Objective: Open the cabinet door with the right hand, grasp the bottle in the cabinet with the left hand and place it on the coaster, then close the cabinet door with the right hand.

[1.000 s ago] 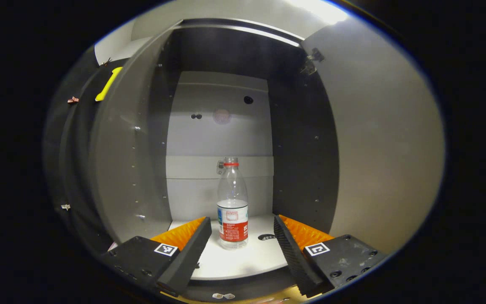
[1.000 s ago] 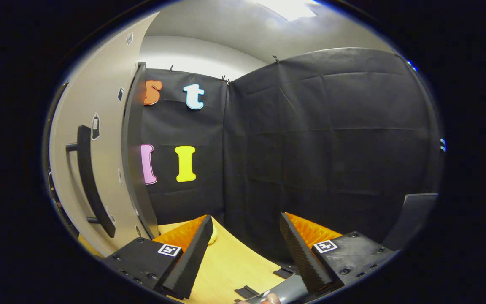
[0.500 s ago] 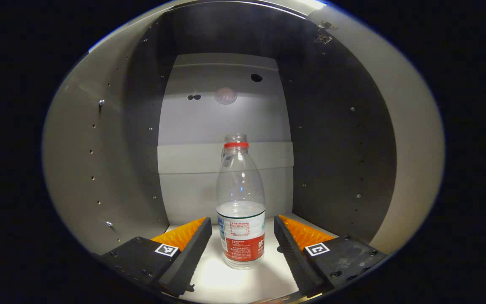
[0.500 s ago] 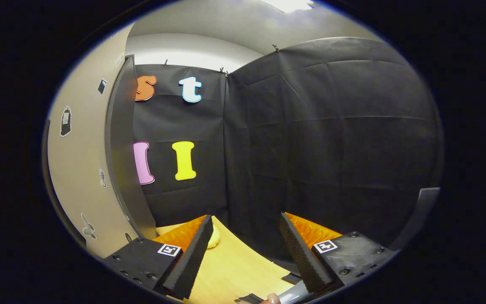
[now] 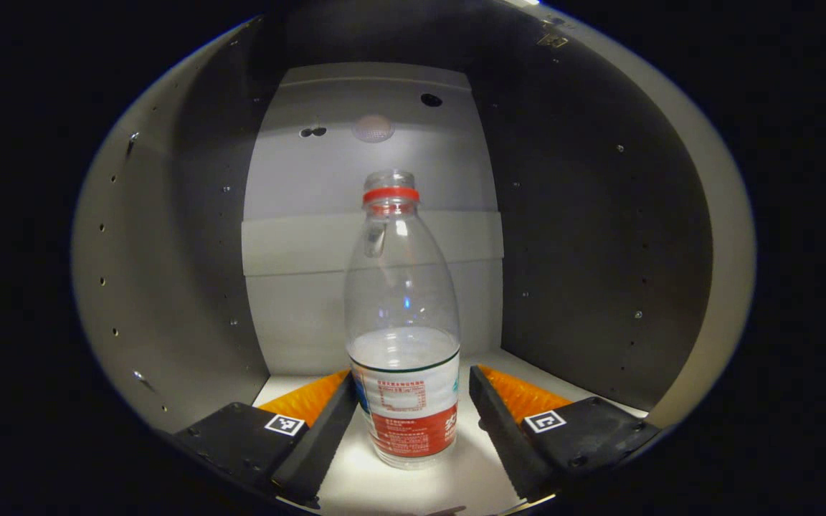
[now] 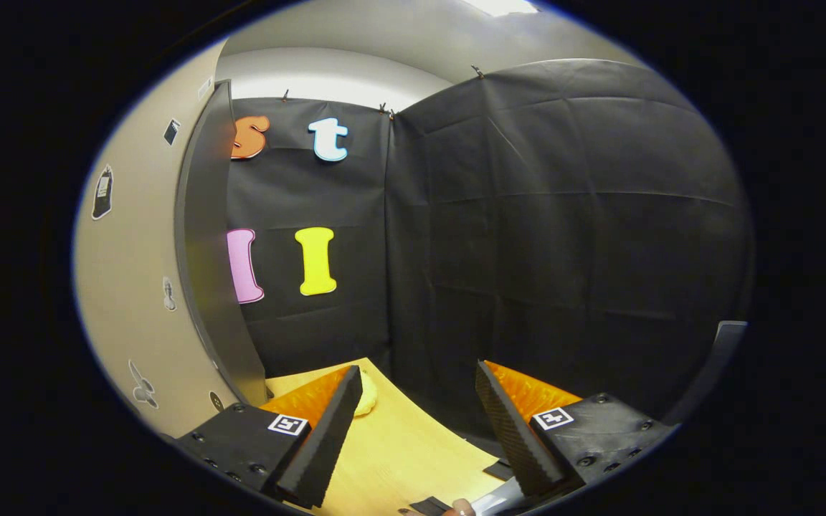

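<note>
Grey cabinet (image 5: 169, 287) walls — bottle (image 5: 402, 344) upright between parted left jaws; right jaws parted, empty, over table (image 6: 391, 459).

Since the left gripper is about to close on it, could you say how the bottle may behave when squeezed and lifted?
The bottle looks thin, clear plastic, so it may dent. It seems under half full, probably light. Tall and narrow, it could tip if nudged.

Each handheld gripper, the left gripper (image 5: 410, 423) and the right gripper (image 6: 416, 423), carries two wedge-shaped fingers (image 5: 320, 441) with ridged inner faces, mounted on black blocks (image 6: 241, 444) studded with dark screws. A small square black-and-white marker (image 6: 553, 418) sits atop every block.
</note>
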The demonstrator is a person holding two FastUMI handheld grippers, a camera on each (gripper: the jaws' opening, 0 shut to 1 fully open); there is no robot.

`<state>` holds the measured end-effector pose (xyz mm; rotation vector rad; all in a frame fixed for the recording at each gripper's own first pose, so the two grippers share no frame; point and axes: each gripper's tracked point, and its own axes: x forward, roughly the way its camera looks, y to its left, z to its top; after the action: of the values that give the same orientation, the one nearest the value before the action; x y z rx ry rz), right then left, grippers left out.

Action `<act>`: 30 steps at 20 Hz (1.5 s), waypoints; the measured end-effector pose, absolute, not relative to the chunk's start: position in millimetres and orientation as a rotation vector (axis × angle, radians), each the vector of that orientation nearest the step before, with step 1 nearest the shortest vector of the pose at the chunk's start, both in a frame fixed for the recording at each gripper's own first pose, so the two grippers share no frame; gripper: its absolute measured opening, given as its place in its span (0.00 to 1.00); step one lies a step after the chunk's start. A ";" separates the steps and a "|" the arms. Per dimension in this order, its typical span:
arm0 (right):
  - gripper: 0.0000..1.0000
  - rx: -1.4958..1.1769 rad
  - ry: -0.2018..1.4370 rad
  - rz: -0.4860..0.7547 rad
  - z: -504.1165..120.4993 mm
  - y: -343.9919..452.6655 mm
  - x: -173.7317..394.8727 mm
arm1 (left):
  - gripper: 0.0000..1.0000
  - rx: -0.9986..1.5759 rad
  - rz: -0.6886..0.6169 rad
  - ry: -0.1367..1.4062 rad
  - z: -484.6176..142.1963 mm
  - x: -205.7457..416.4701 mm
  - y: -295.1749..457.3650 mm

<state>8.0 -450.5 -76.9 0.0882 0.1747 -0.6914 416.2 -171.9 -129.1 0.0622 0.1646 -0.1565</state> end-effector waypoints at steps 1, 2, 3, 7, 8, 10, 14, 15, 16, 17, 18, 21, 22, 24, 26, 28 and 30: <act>1.00 0.090 0.177 -0.692 -77.3 -449.7 9.3 | 0.96 0.056 -0.161 0.160 -128.3 415.8 -172.0; 0.98 0.089 0.176 -0.692 -76.8 -448.4 8.8 | 0.90 0.049 -0.170 0.163 -128.3 415.4 -171.8; 0.98 0.089 0.175 -0.689 -75.8 -446.8 10.4 | 0.84 0.050 -0.177 0.164 -128.6 415.1 -172.4; 0.98 0.073 0.160 -0.679 -70.4 -438.6 6.5 | 0.77 0.056 -0.198 0.147 -122.3 412.3 -174.6; 0.98 0.067 0.159 -0.683 -69.3 -438.0 2.3 | 0.76 0.032 -0.216 0.146 -120.5 409.7 -177.9; 0.98 0.059 0.154 -0.689 -66.3 -434.3 -3.6 | 0.76 0.006 -0.232 0.155 -117.8 402.1 -179.4; 1.00 0.030 0.135 -0.699 -56.7 -421.5 -18.1 | 0.76 -0.028 -0.290 0.145 -103.1 379.1 -175.0; 1.00 0.023 0.129 -0.698 -53.4 -415.6 -21.9 | 0.76 -0.034 -0.303 0.136 -96.9 375.7 -171.4; 0.98 0.015 0.122 -0.698 -50.3 -409.0 -26.5 | 0.76 -0.037 -0.312 0.129 -91.0 369.1 -166.9; 0.98 0.007 0.114 -0.697 -46.8 -402.5 -30.3 | 0.77 -0.040 -0.320 0.124 -86.4 360.1 -161.5; 0.98 0.001 0.105 -0.694 -42.6 -394.0 -36.1 | 0.77 -0.044 -0.326 0.120 -81.4 350.2 -155.7; 0.98 -0.002 0.080 -0.680 -29.7 -367.8 -51.7 | 0.76 -0.047 -0.341 0.114 -69.0 323.0 -139.2; 0.98 0.003 0.069 -0.671 -23.8 -356.3 -57.3 | 0.77 -0.048 -0.345 0.107 -63.8 313.9 -134.2; 0.98 0.003 0.050 -0.668 -15.0 -341.7 -71.5 | 0.76 -0.054 -0.365 0.096 -57.9 294.2 -124.6; 0.98 -0.003 0.040 -0.663 -8.6 -326.4 -83.9 | 0.76 -0.059 -0.378 0.085 -53.6 268.2 -108.2; 0.98 -0.011 0.032 -0.642 -3.4 -303.6 -94.1 | 0.77 -0.054 -0.368 0.063 -47.6 246.1 -96.1; 0.98 -0.028 0.025 -0.619 0.9 -280.8 -101.5 | 0.77 -0.039 -0.375 0.065 -47.4 224.7 -87.1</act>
<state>-101.5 -280.8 0.9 -0.0283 0.0249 -0.6194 224.7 -87.1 -47.4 -0.0393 0.0652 -0.3752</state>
